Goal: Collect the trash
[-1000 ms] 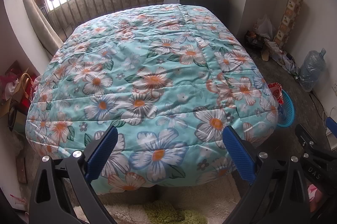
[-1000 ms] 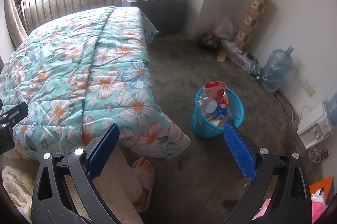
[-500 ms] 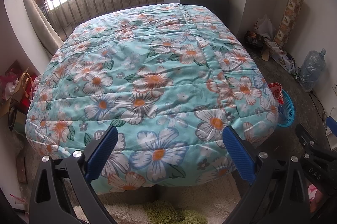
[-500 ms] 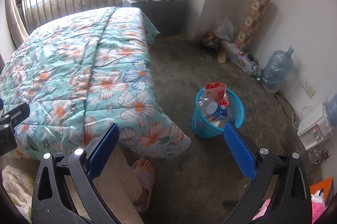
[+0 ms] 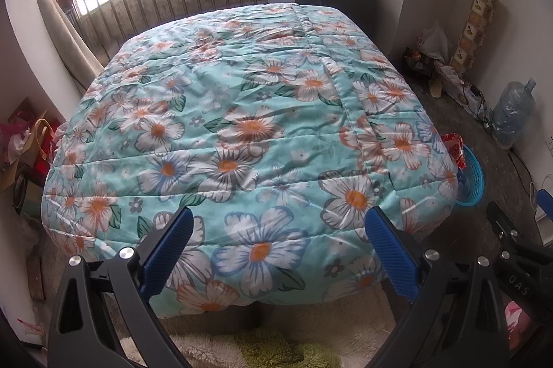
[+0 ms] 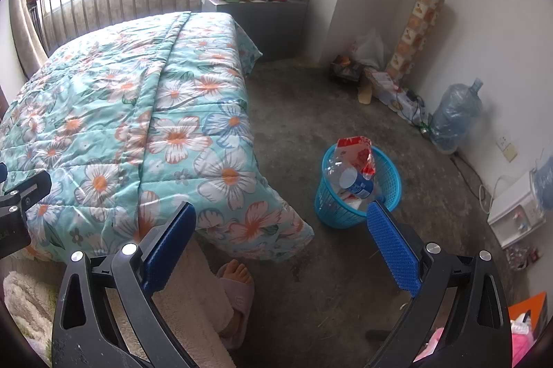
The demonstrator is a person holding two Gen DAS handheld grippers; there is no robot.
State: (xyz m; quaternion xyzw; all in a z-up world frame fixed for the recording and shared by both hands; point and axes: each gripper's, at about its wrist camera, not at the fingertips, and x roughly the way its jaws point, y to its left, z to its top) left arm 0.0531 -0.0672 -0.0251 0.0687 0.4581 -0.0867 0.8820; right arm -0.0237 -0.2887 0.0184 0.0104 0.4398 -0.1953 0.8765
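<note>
Left gripper (image 5: 278, 250): we see its blue-padded jaws spread wide with nothing between them, held above the foot of the bed.
Right gripper (image 6: 281, 248): our other tool is likewise agape and empty, over the concrete floor (image 6: 345, 98) beside the bed; from the left wrist view its black frame shows at the right edge.
Writing: we read "DAS" embossed on that black frame; the letters may be only part of a longer word.
Quilt (image 5: 249, 126): turquoise with white and orange flowers, covering the whole bed and hanging over its corner.
Trash basket (image 6: 357, 185): blue plastic mesh, standing on the floor just beside the quilt's hanging corner, between the right gripper's fingers in our view.
Trash: inside the basket we see a clear plastic bottle (image 6: 345, 174) with a blue and white label, unreadable to us, and a red and white wrapper (image 6: 359, 150) poking above the rim.
Water jug (image 6: 454, 115): large, bluish, against the wall, well apart from the basket.
Person: a foot in a pale slipper (image 6: 238, 285) near the bed's corner.
</note>
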